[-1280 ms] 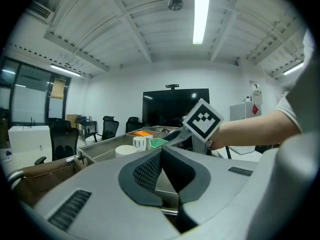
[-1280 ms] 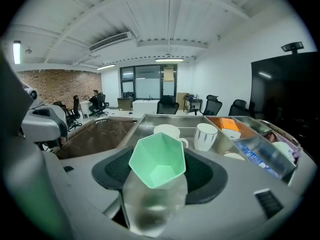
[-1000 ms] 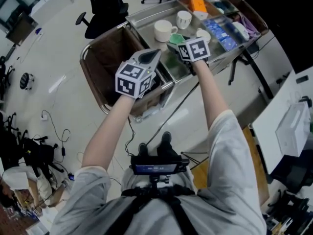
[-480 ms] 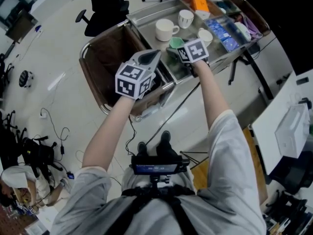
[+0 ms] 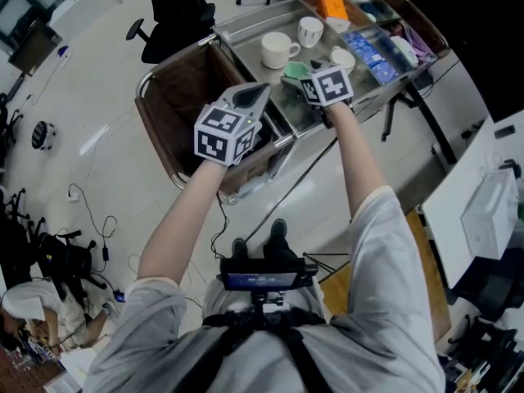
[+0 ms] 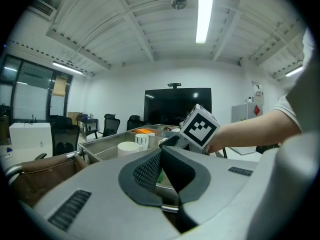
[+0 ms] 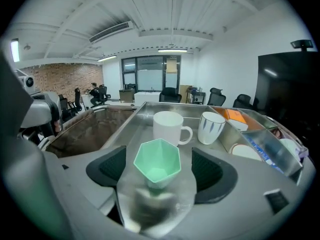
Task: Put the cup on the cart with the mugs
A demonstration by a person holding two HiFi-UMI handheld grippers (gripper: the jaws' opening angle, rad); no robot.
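Note:
A mint green faceted cup (image 7: 157, 165) stands upright on the steel tray of the cart (image 5: 246, 24), just in front of a white mug (image 7: 169, 127) and a striped mug (image 7: 211, 127). My right gripper (image 7: 159, 169) straddles the cup; its jaws are opening, and both pads (image 7: 112, 166) stand clear of the cup's sides. In the head view the green cup (image 5: 295, 70) peeks out past the right gripper (image 5: 301, 77). My left gripper (image 5: 250, 95) hovers over the cart's near left part, shut with nothing in it. A third mug (image 5: 342, 59) sits to the right.
A brown bag-lined bin (image 5: 184, 97) fills the cart's left end. Compartments at the right hold an orange item (image 5: 332, 6) and blue packets (image 5: 368, 51). An office chair (image 5: 176, 11) stands beyond the cart and a white table (image 5: 475, 203) at the right.
The right gripper has eased slightly back toward me, and the green cup stays on the tray. The left gripper has held still.

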